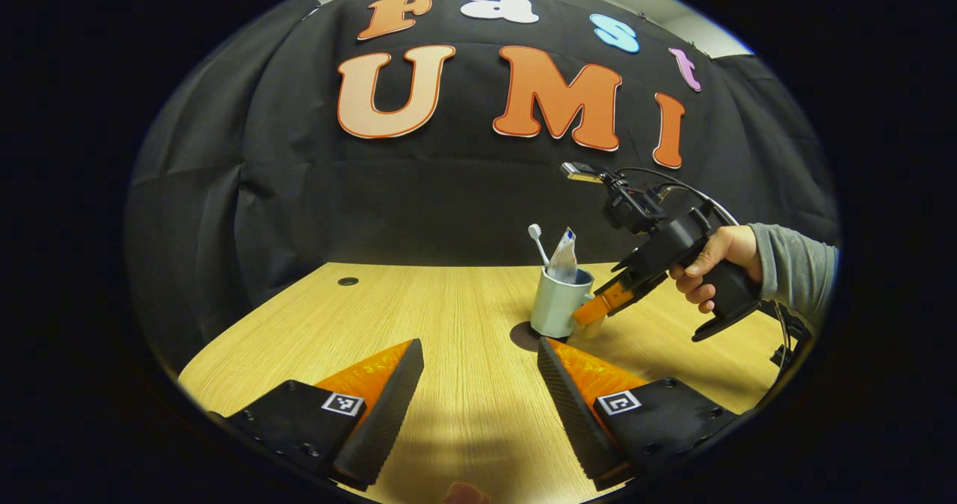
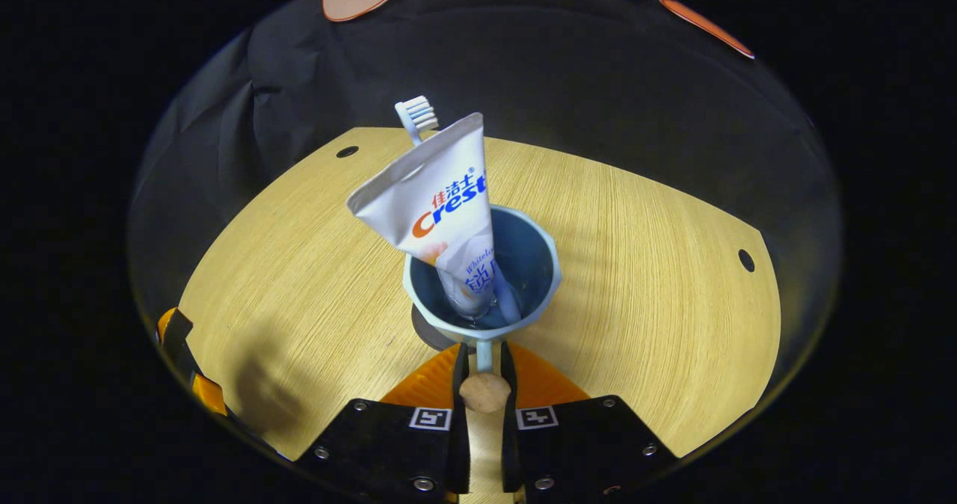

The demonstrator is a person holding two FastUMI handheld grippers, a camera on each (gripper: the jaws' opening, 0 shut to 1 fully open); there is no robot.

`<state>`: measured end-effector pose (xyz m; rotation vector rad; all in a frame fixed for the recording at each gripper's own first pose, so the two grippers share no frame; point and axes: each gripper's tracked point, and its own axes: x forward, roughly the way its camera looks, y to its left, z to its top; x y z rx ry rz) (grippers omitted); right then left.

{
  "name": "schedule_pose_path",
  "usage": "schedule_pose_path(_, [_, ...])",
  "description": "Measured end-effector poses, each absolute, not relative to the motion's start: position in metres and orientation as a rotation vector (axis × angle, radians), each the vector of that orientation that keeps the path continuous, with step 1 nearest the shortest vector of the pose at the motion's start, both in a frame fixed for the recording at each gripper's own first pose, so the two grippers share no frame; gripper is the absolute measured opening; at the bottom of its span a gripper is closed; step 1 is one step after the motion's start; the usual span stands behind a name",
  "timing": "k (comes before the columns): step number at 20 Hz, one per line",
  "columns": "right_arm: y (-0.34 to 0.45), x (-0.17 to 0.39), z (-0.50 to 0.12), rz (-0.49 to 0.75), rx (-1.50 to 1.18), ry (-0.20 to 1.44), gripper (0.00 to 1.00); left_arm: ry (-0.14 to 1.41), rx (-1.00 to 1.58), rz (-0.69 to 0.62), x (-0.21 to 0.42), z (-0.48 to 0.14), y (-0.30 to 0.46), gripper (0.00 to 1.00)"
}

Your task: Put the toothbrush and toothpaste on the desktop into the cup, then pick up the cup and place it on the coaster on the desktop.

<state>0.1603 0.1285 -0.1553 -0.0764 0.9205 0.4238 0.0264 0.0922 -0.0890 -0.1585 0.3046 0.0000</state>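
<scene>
Pinching the cup point(image 2: 482, 280) by its handle, the right claw point(image 2: 484, 366) has the only sane grip: rigid mug, top-heavy with the toothpaste point(image 2: 441, 205) and toothbrush point(image 2: 416, 115) leaning out (probably tippy). It sits on the dark coaster point(image 1: 523, 336), bench point(image 1: 448, 317) underneath. Left claw point(image 1: 478, 384) hangs spread, near.

Printed wording in blue and orange, partly Latin letters and partly Chinese characters, runs up the white toothpaste tube point(image 2: 437, 205) standing in the cup point(image 2: 551, 265). Square black-and-white coded markers point(image 1: 343, 404) sit on both fingers of the left tongs point(image 1: 478, 351) and the right tongs point(image 2: 484, 348); they carry no legible words or numbers.
</scene>
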Motion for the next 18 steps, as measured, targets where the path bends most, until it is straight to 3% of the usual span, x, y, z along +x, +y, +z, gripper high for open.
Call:
schedule_pose_path(10, [0.126, 0.162, -0.151, 0.425, -0.098, 0.941, 0.18, 0.362, -0.228, 0.009, 0.015, -0.115, 0.096, 0.98])
schedule_pose_path(14, [0.124, 0.144, -0.142, 0.516, -0.053, 0.940, 0.29, 0.390, -0.240, 0.011, 0.016, -0.125, 0.095, 0.99])
schedule_pose_path(18, [0.118, 0.136, -0.125, 0.560, 0.007, 0.859, 0.49, 0.378, -0.210, 0.015, 0.018, -0.117, 0.092, 0.97])
